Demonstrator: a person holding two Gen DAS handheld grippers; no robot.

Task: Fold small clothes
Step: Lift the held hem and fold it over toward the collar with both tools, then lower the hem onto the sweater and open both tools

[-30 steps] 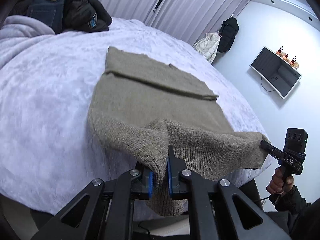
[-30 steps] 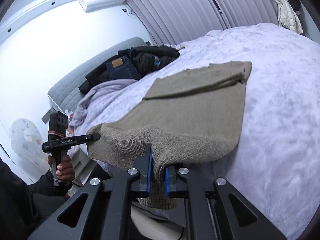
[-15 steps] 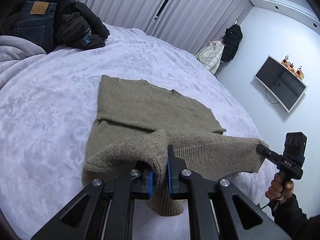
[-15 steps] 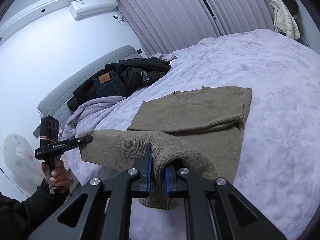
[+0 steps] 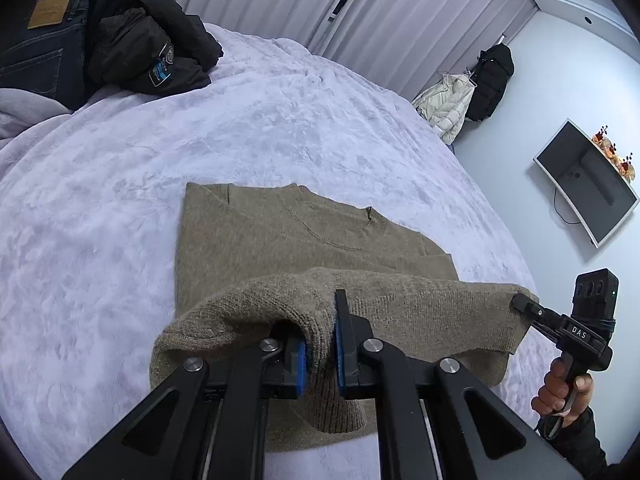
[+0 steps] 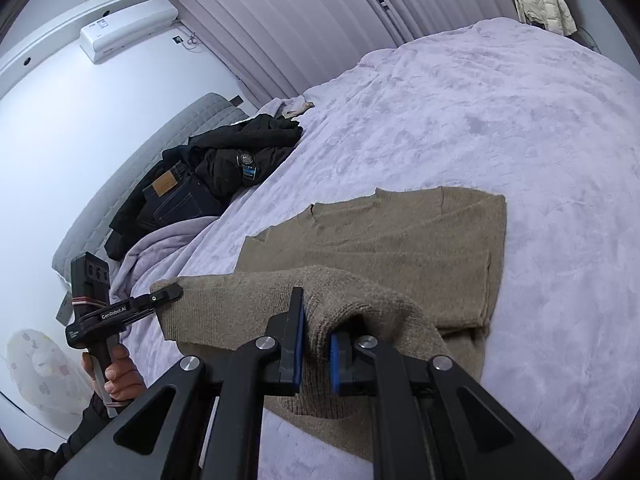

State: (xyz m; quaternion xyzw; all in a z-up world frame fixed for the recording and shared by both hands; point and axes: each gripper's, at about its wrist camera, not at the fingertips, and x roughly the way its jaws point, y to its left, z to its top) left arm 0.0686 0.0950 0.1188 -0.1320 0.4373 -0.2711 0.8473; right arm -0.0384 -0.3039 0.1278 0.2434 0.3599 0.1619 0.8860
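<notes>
Jeans (image 5: 36, 52) and a black jacket (image 5: 148, 48) are heaped at ten o'clock in the left wrist view, at the far left corner of the bed (image 5: 100, 200), which is covered in a pale lilac plush blanket. Toward the middle, the tan knit sweater (image 5: 288, 236) lies flat on the bed with its round neckline facing up at about twelve o'clock from the grippers. Its near hem is lifted off the blanket and stretched between both tools. The left gripper (image 5: 320, 354) is pinching a bunch of that hem between its blue pads (image 5: 301, 364), the knit draping over and hanging below them. Farther right, at three o'clock, the right gripper (image 5: 520, 304) bites the other hem corner, held by the right hand (image 5: 566, 390). Beyond it, at two o'clock, a wall screen (image 5: 588, 196) hangs, and coats (image 5: 468, 92) hang near the curtains (image 5: 360, 4) at one o'clock. In the right wrist view the left hand (image 6: 120, 372) sits at eight o'clock, its tool clamping the hem corner; an air conditioner (image 6: 128, 28) is mounted at eleven o'clock. At centre the right gripper is closed on a fold of the sweater, the folded body spreading toward two o'clock.
</notes>
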